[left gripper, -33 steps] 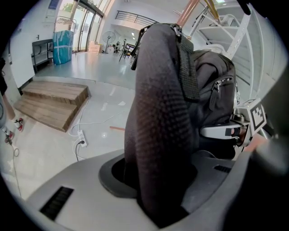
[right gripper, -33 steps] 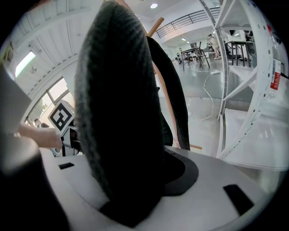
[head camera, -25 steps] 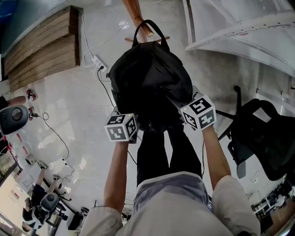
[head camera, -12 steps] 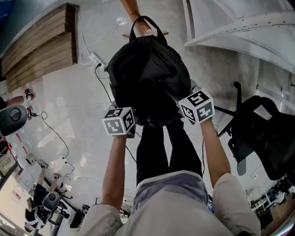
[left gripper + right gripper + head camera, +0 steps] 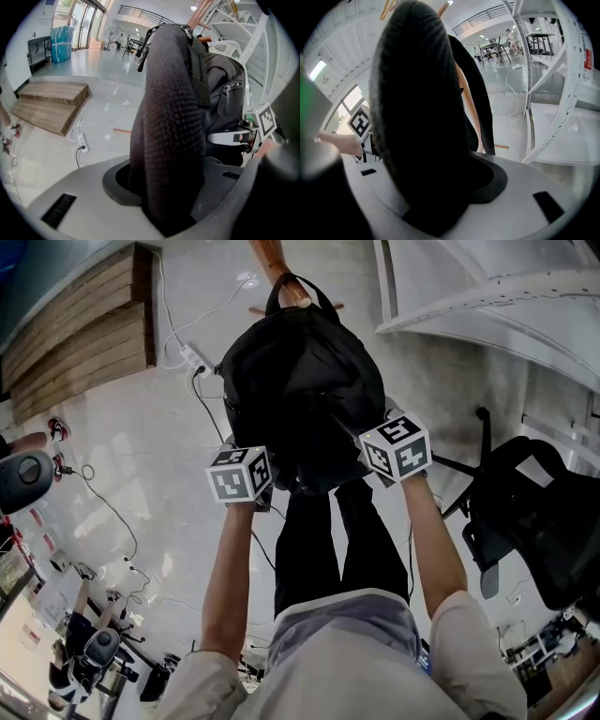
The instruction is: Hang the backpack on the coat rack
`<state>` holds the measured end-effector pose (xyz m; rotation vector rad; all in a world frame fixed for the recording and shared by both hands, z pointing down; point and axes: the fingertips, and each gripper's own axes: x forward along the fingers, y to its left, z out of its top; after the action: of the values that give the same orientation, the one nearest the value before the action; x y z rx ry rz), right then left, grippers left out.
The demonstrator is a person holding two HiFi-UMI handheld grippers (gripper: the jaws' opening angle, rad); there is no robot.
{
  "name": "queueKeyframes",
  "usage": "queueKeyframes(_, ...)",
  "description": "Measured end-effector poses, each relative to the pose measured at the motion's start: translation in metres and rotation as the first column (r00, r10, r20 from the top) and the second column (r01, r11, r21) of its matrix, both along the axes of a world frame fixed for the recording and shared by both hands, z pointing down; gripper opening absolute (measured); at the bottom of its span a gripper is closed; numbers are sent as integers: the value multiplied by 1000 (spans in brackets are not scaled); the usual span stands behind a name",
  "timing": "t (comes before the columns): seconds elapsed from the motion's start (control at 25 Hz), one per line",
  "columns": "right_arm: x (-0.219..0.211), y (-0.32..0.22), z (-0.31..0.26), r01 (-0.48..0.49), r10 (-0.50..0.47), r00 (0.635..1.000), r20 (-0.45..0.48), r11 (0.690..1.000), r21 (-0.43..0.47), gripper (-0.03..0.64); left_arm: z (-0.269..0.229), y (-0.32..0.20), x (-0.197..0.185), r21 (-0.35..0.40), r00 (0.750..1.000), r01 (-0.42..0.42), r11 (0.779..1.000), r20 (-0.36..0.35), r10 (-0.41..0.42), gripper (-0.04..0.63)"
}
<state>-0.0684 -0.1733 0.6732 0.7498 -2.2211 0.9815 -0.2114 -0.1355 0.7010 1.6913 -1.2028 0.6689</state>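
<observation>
Head view: backpack (image 5: 302,381) against coat rack (image 5: 270,259)

Black backpack (image 5: 305,381), reddish-brown coat rack (image 5: 270,261), pale grey floor (image 5: 141,456), black office chair (image 5: 544,521)

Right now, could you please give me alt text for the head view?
A person's left gripper and right gripper hold up a black backpack, its top handle looped around a peg of the wooden coat rack; a black office chair stands at right.

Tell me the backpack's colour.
The backpack is black; the head view shows it best.
</observation>
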Motion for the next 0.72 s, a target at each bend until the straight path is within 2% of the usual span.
queueKeyframes(0.72, -8, -25, 26, -17, 16, 1000, 15, 1000, 19, 207, 20, -28, -12, -11, 999, -20, 1000, 25, 20, 127)
